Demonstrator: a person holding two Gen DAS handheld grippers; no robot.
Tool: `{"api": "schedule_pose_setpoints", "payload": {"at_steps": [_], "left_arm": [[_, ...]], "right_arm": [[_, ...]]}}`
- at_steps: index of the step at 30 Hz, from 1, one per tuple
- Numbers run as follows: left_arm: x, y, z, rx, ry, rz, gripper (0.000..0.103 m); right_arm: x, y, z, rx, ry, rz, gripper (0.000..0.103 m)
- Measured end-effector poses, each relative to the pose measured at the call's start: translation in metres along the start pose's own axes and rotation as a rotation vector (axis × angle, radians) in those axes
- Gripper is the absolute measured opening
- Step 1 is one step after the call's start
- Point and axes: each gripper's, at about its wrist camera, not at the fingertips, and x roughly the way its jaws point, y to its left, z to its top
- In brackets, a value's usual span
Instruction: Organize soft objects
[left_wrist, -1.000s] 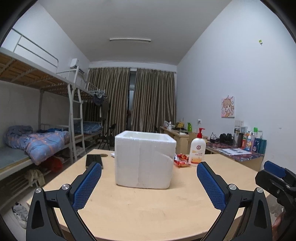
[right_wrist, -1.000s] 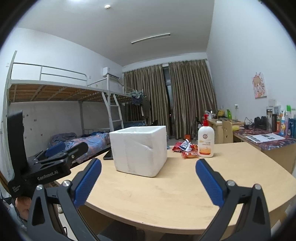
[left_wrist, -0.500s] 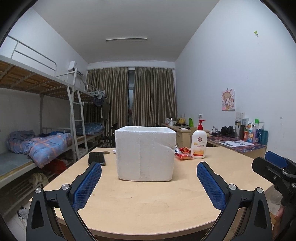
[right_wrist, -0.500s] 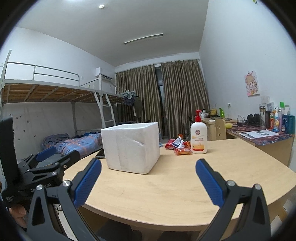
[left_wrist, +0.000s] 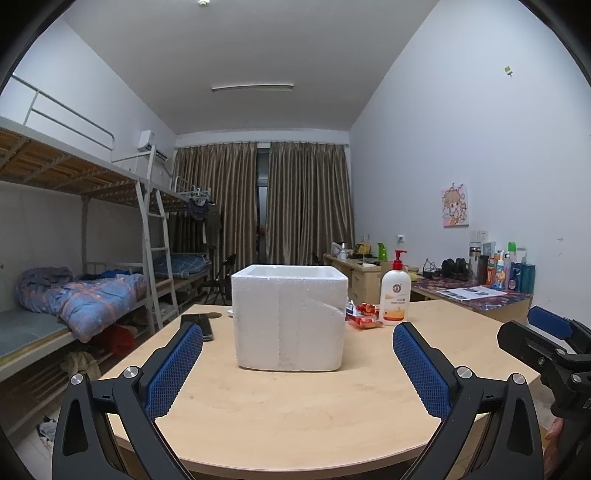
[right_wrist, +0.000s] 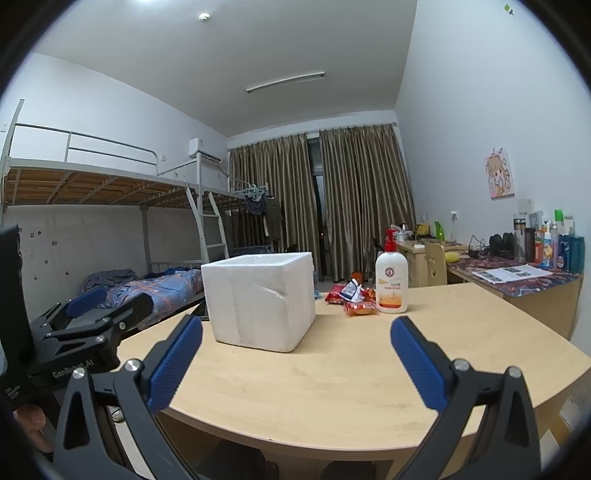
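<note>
A white foam box (left_wrist: 290, 317) (right_wrist: 260, 299) stands open-topped in the middle of the round wooden table (left_wrist: 295, 398) (right_wrist: 332, 376). Red snack packets (left_wrist: 364, 317) (right_wrist: 351, 297) lie behind it to the right, beside a white pump bottle (left_wrist: 396, 293) (right_wrist: 391, 284). My left gripper (left_wrist: 297, 343) is open near the table's front edge, facing the box, nothing between its blue pads. My right gripper (right_wrist: 295, 339) is open too, held right of the left one and empty. Each gripper shows at the edge of the other's view.
A dark phone (left_wrist: 197, 325) lies on the table left of the box. Bunk beds (left_wrist: 74, 295) line the left wall. A desk (left_wrist: 476, 295) with bottles and headphones runs along the right wall. Curtains (left_wrist: 266, 206) close the far end.
Both grippers have dropped lower and tilted up a little, so the box's top is now seen edge-on. Both stay open. Nothing on the table has moved.
</note>
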Motion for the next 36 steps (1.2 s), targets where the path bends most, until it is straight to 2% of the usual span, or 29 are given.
{"api": "schedule_pose_setpoints", "payload": {"at_steps": [7,36], "left_arm": [[0.0045,0.0043,-0.0005,-0.013,0.014,0.017,0.103],[0.0088,0.0021,-0.0062,-0.005,0.038,0.009,0.103]], "right_arm": [[0.0035,0.0027,-0.0014,0.003,0.004,0.002,0.103],[0.0102,0.0042,-0.0034,-0.010,0.025,0.002,0.103]]}}
